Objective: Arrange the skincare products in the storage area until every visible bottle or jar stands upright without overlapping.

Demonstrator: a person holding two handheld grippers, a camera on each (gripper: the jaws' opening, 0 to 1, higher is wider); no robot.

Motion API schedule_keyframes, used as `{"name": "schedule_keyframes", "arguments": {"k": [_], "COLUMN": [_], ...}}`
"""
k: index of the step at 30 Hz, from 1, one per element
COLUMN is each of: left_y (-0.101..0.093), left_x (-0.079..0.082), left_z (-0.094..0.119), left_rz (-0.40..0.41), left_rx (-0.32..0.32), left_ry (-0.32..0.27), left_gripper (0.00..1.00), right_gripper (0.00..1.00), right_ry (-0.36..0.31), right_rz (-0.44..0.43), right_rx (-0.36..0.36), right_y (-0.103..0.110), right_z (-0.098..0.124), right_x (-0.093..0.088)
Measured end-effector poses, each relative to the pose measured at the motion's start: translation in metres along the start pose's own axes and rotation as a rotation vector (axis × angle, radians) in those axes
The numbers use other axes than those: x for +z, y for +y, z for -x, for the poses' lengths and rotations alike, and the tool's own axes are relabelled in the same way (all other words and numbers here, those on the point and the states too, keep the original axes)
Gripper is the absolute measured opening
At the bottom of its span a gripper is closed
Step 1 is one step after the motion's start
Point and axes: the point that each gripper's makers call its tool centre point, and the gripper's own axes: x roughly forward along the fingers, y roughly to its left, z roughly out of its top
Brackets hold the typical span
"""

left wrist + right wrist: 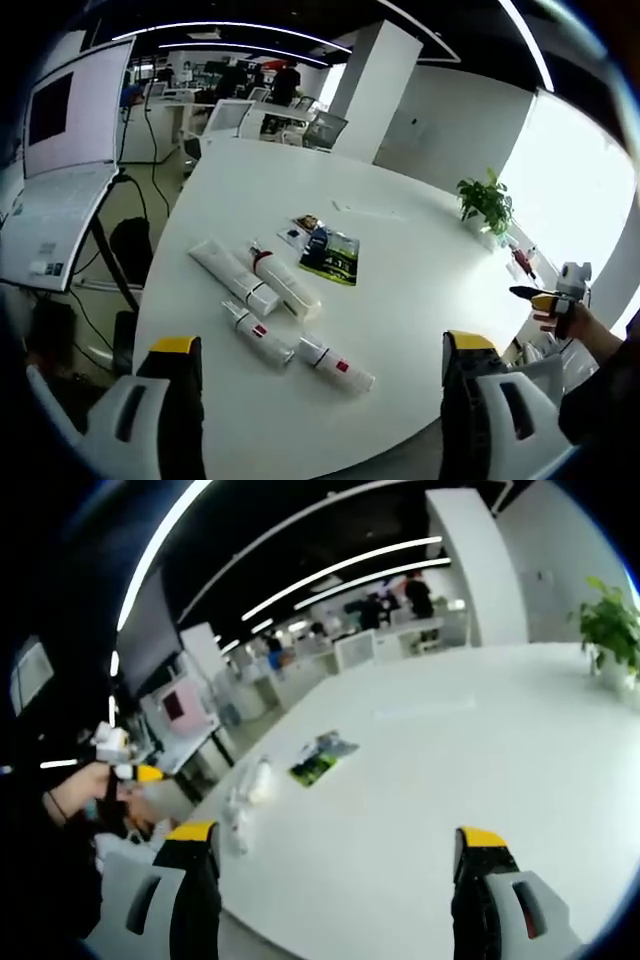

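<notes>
White plastic tubes, four of them with red bands, lie flat on the white table ahead of my left gripper, slightly toward its left jaw; none stands upright yet. My left gripper's jaws are spread wide and empty, and so are those of my right gripper, from which the tubes sit far off beyond its left jaw, blurred enough that I can only guess at their outlines. Beyond the tubes lie a green leaflet and some small dark sachets. I judge the tubes light, soft-walled and smooth, likely to squash or roll if pinched mid-body. I would take the nearest one by the stiffer end near its cap, then tip it up onto the flat cap.
</notes>
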Motion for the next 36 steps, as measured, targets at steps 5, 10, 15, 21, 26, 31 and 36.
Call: {"name": "schedule_keyframes", "arguments": {"k": [5, 10, 15, 21, 26, 31, 36], "left_y": [0.007, 0.010, 0.014, 0.020, 0.026, 0.032, 0.035], "left_x": [0.004, 0.004, 0.006, 0.009, 0.008, 0.007, 0.007], "left_z": [-0.006, -0.012, -0.020, -0.028, -0.036, -0.043, -0.049], "left_rz": [0.006, 0.005, 0.007, 0.016, 0.029, 0.044, 0.050], "left_rx": [0.010, 0.004, 0.007, 0.013, 0.015, 0.023, 0.034], "left_ry": [-0.003, 0.011, 0.019, 0.024, 0.040, 0.055, 0.068], "left_gripper": [0.94, 0.93, 0.91, 0.89, 0.88, 0.86, 0.85], "right_gripper": [1.00, 0.99, 0.99, 0.99, 0.99, 0.98, 0.98], "right_ry": [0.003, 0.018, 0.035, 0.043, 0.038, 0.051, 0.054], "right_rz": [-0.011, -0.011, -0.005, -0.003, -0.003, -0.015, -0.028], "right_rx": [-0.004, -0.001, 0.002, 0.005, 0.017, 0.014, 0.009], "right_y": [-0.004, -0.006, -0.005, 0.000, 0.002, -0.001, -0.004], "right_z": [-0.003, -0.008, -0.013, -0.016, -0.017, -0.017, -0.018], "right_x": [0.000, -0.001, -0.004, -0.005, -0.004, -0.008, -0.010]}}
